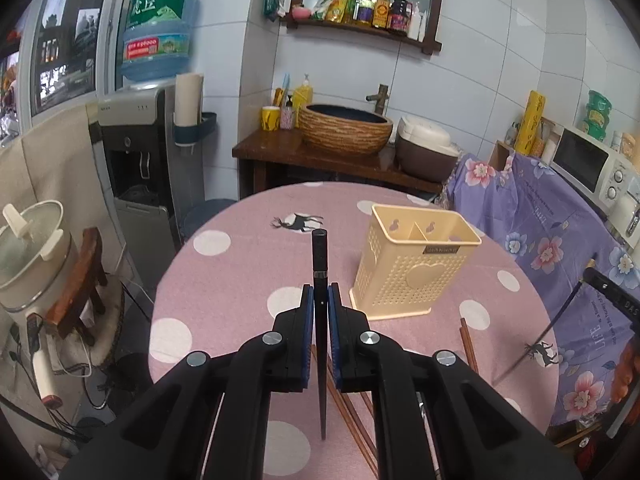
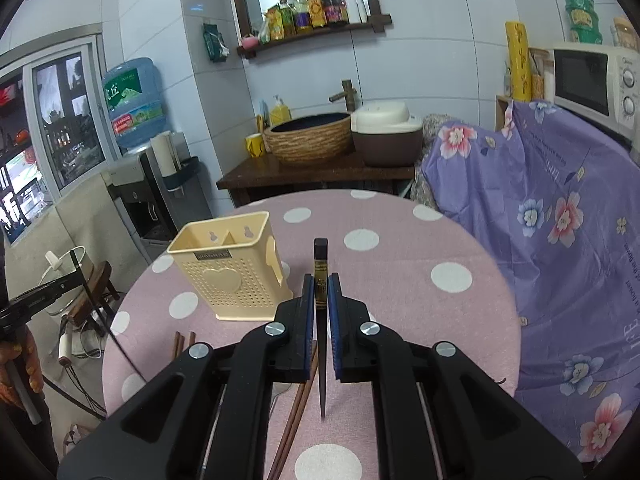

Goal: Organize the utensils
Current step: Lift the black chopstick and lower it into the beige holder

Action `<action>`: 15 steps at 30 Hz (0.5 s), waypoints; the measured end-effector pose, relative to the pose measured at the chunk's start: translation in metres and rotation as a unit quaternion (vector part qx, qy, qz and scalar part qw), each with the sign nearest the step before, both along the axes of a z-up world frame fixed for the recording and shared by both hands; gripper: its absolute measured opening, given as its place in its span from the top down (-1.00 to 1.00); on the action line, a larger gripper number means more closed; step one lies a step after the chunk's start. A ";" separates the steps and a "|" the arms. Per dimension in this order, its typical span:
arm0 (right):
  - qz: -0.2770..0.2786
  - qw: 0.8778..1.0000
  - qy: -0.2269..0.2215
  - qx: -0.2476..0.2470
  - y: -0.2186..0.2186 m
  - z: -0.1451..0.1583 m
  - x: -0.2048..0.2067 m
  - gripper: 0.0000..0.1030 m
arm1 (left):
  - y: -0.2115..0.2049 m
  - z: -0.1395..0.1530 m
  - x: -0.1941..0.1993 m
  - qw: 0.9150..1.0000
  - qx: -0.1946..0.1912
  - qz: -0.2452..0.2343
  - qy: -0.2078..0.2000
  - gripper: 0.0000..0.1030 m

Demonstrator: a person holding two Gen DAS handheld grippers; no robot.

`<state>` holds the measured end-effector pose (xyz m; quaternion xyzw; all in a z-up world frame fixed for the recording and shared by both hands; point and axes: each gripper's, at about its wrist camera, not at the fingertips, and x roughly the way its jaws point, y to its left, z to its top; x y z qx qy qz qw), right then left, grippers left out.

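Upright, dark tapered chopstick (image 1: 320, 280)

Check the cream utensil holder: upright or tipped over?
Upright. The cream utensil holder stands on its base on the pink tablecloth, open top upward; both compartments look empty, though their bottoms are hidden.

At your ten o'clock in the left wrist view, the water jug (image 1: 158, 30) carried the large characters "虎丘" on its green label. At your three o'clock, the purple floral cloth (image 1: 560, 248) showed the word "LIFE" in a line of print otherwise too small to read. The small plate on the cream utensil holder (image 1: 412, 264) was too blurred to read.
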<state>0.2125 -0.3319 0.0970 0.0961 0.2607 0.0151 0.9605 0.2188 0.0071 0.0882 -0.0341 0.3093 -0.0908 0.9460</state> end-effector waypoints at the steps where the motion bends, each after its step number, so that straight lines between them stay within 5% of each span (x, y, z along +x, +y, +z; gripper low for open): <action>1: 0.001 1.000 0.000 -0.003 0.000 0.002 -0.002 0.85 | 0.001 0.001 0.000 1.000 -0.001 0.002 -0.002 0.83; 15: 0.000 1.000 0.007 -0.022 0.003 0.001 0.002 0.85 | 0.010 0.009 -0.004 1.000 -0.008 -0.001 -0.012 0.84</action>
